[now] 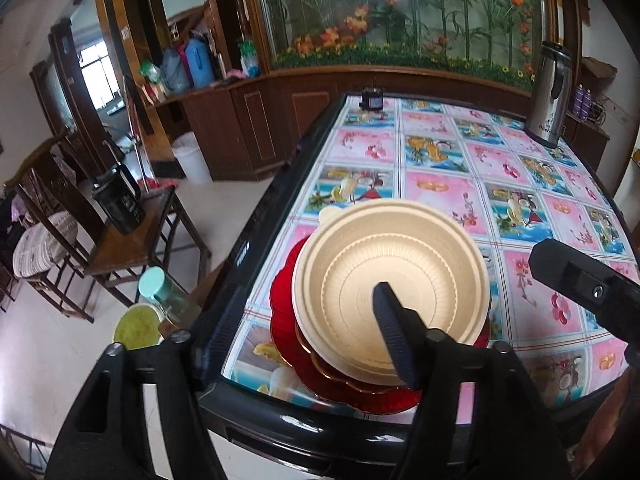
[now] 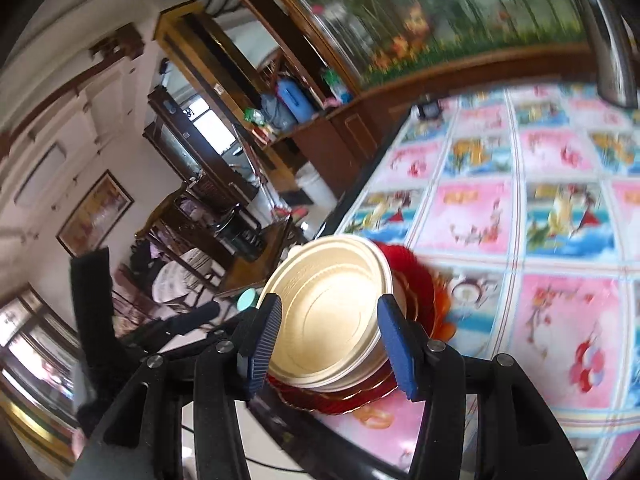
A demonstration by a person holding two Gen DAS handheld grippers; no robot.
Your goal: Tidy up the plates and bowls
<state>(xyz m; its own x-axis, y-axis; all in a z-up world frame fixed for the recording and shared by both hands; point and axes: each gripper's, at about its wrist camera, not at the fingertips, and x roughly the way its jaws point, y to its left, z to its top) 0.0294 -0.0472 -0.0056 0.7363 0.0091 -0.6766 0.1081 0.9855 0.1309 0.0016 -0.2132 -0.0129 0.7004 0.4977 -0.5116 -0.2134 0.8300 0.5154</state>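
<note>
I had the beige bowl [image 1: 390, 300] sitting on top of a stack of red plates [image 1: 286, 344] at the near corner of the table [image 1: 440, 184], close to its dark edge. The stack rested on the patterned cloth, pink and blue squares with flowers and fruit.

My left gripper [image 1: 280, 344] stood wide open above the stack. I could see only one of its ribbed fingers [image 1: 394, 332], which hung over the inside of the bowl; the other was out of frame to the left, and nothing was caught between them. From that view the right gripper's black body showed at the right edge, above the cloth.

My right gripper [image 2: 332, 340] was also open, with its two blue pads on either side of the bowl's rim. That picture was blurred, so I could not be sure, but the pads seemed to stand clear of the bowl rather than press on it.

Farther back on the table stood a steel thermos jug [image 1: 550, 94] at the right and a small dark object [image 1: 372, 100] at the far edge.
</note>
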